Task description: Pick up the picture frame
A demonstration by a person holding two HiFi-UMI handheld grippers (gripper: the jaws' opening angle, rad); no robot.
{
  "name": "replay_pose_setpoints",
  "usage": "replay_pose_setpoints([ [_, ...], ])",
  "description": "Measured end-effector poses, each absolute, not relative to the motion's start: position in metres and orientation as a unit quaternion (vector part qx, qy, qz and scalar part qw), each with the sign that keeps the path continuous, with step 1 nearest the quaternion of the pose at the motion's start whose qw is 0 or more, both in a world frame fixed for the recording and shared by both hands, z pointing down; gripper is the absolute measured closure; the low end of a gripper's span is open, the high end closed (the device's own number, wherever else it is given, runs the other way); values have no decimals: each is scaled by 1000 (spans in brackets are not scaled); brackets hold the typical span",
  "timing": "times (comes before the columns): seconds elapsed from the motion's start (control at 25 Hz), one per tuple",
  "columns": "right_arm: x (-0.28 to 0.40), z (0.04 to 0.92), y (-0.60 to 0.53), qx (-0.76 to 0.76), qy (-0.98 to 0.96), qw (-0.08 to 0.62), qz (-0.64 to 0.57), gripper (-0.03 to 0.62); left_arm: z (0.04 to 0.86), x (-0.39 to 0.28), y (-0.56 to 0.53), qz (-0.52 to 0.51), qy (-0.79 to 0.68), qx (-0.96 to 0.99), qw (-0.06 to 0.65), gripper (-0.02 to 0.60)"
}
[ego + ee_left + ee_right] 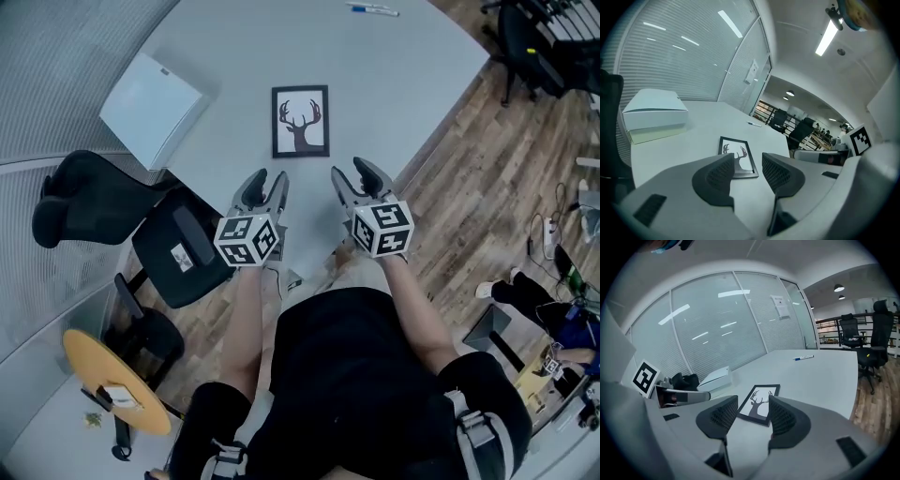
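Head view: a black rectangular picture frame with a deer silhouette [300,121] lies flat on the pale grey table [394,84], just beyond the left gripper [269,175] and right gripper [349,170].

Left gripper view: jaws wide apart, nothing held; frame ahead.

Right gripper view: same.

I see even, bright office light from a long white ceiling strip lamp [828,37], mirrored as streaks in the frosted glass wall [717,324]. The pale grey surface [394,84] shows only soft shadows. Both gripper views bend strongly, darken to black at their corners, and blur up close.
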State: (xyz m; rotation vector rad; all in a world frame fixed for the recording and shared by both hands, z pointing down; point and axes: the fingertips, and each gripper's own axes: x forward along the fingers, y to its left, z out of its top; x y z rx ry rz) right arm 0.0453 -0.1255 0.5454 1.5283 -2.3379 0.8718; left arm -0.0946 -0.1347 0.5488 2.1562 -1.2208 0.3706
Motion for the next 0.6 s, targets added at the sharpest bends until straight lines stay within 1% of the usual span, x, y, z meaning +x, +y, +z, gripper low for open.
replay_pose_setpoints([
  [0.24,39,580,-171,540,-775,111,310,393,590,-101,-192,167,-451,816,322,405],
  [0.4,38,606,-194,552,-761,133,313,405,622,-103,-216,188,-444,810,333,405],
  [0.6,35,637,-221,559,-747,152,326,405,655,-105,-241,209,-436,806,342,405],
])
